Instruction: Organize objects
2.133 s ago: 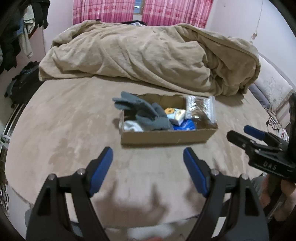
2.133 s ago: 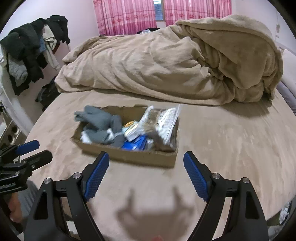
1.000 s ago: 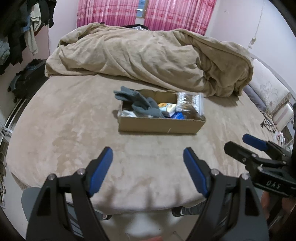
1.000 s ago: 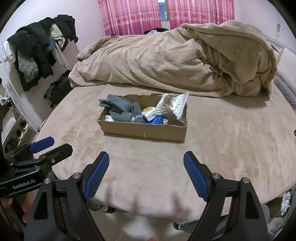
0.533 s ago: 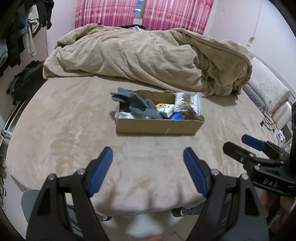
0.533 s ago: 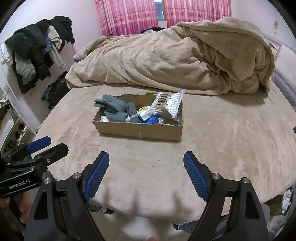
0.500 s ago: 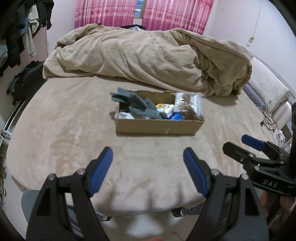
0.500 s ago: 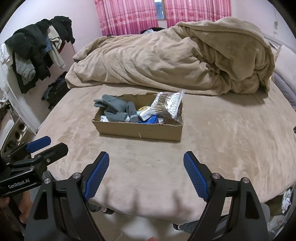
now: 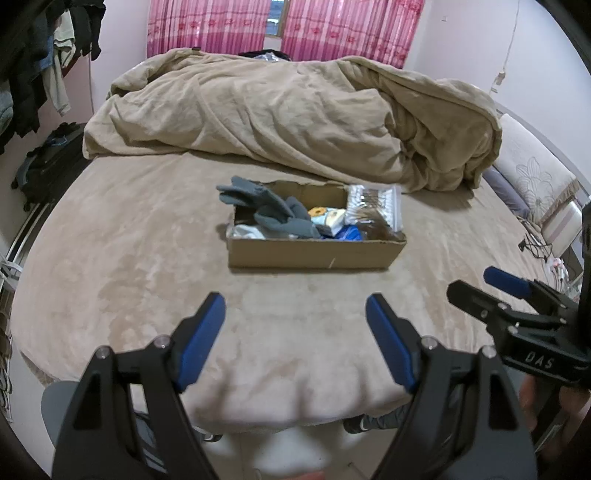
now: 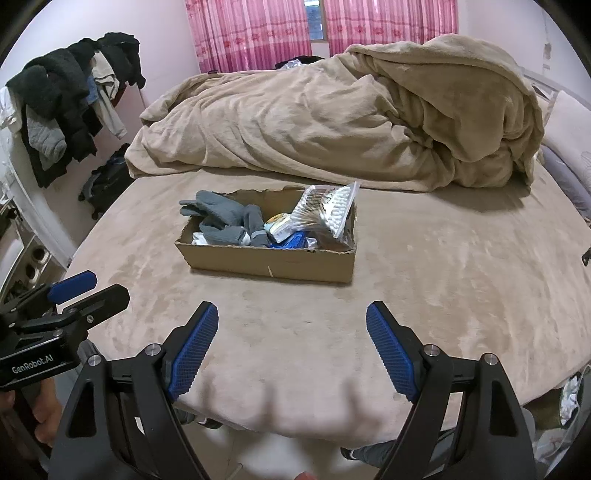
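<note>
Left wrist view: cardboard box (image 9: 314,253) sits mid-bed (image 9: 129,258), just in front of the rumpled tan duvet (image 9: 295,118).
Box contents: grey gloves (image 9: 273,212) at its left end (one hangs over the rim), a clear bag of cotton swabs (image 10: 327,208) propped at its right end, small blue and yellow packets between them.
Left gripper (image 9: 295,317): jaws spread wide, holding nothing, well short of the box.
Right gripper (image 10: 291,325): same deal, jaws wide apart and empty, near the bed's front edge.
Beyond the duvet: pink curtains (image 10: 258,33).
</note>
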Tool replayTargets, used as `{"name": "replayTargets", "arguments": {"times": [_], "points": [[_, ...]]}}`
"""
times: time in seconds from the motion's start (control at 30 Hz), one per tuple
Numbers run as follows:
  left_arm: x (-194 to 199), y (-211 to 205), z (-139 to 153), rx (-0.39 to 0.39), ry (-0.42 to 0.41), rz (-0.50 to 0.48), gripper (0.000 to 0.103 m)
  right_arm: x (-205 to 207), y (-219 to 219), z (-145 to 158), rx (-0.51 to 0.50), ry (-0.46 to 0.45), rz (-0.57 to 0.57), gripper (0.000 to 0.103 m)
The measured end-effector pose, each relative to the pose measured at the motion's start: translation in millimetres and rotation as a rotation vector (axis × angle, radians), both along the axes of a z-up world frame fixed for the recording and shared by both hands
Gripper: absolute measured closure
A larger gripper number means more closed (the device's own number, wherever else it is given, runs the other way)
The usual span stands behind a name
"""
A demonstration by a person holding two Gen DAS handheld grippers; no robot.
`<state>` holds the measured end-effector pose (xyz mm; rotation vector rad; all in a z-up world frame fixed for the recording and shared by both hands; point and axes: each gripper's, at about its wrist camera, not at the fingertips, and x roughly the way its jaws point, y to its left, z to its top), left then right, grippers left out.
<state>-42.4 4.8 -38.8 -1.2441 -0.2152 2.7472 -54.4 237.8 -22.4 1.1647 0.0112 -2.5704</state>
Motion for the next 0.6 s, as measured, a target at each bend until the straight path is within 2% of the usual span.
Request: {"name": "replayTargets", "arguments": {"times": [0.6], "points": [[-2.6, 3.5, 0.2, 0.002, 0.006, -0.018, 0.023, -0.4, 1.6, -2.5, 0.007, 0.002, -0.011, 0.018]]}}
